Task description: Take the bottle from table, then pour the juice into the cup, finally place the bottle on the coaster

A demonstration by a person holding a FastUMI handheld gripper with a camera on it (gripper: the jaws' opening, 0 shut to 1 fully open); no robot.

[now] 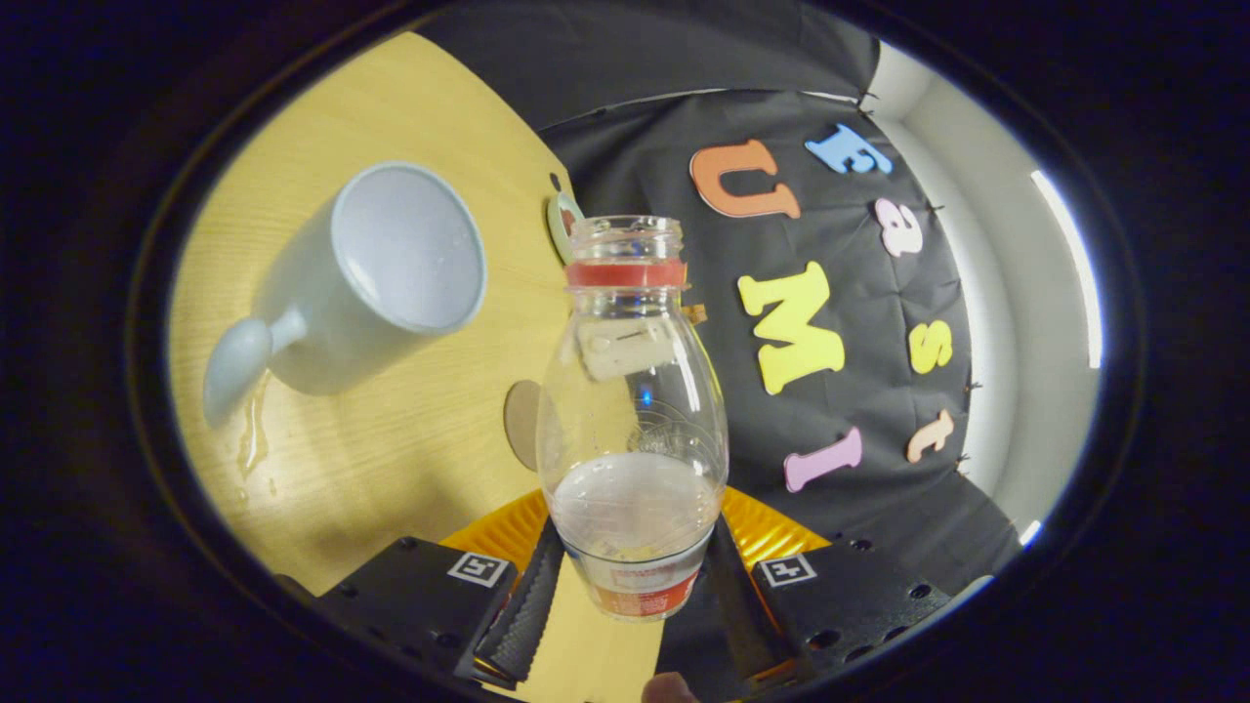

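- Gripper view: the gripper [633,576] is clenched on the lower body of the open bottle [633,410], both fingers pressing its sides, a little pale juice pooled near its base
- The cup [376,278] stands well apart on the surface [391,459], a wet patch [252,434] beside its handle
- Risks, as I judge: tipping before the mouth is over the cup spills more; the smooth bottle could slip in the wet grasp

Bottle [633,410] clamped between the hand-held gripper [633,586] fingers; cup [376,278] on table [430,439] beyond

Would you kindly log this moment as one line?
gripper: shut on bottle | bottle: uncapped, some juice | cup: on table
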